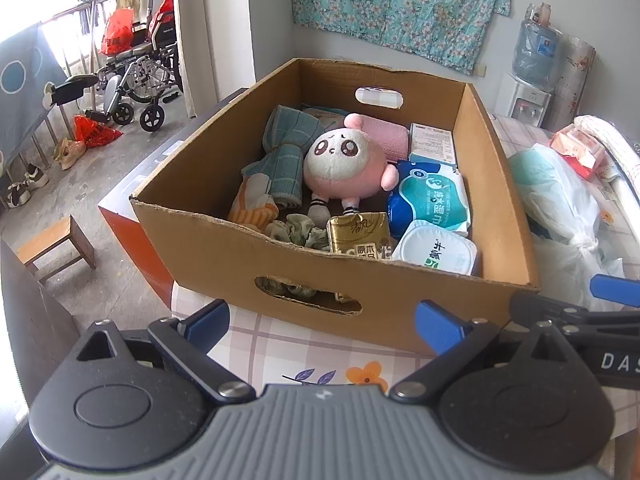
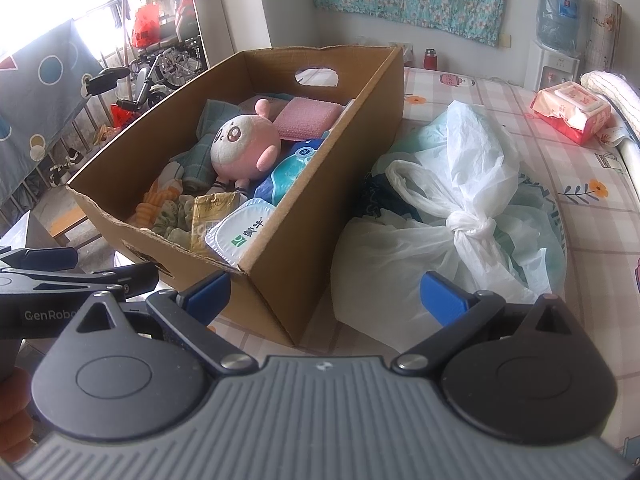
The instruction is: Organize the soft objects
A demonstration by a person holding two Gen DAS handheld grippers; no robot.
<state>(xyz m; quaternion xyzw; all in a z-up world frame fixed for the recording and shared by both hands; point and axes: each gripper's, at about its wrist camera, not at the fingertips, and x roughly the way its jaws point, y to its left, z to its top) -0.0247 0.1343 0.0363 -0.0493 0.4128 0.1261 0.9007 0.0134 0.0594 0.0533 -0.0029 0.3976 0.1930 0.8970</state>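
The round pink and white plush toy point(image 1: 344, 168) lies inside the brown cardboard box point(image 1: 304, 264) on the checked tablecloth point(image 1: 280, 344). The left gripper point(image 1: 324, 320) and right gripper point(image 2: 326, 294) are wide open, holding nothing.

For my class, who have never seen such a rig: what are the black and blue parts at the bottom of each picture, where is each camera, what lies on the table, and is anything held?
They are two hand-held grippers, each carrying its own camera that looks forward along its blue fingers. One picture comes from the left gripper, the other from the right gripper. Both stand open and hold nothing. On the checked tablecloth sits a cardboard box holding a pink plush toy, a teal towel, a pink cloth and packets of wipes. Beside the box lie knotted plastic bags.
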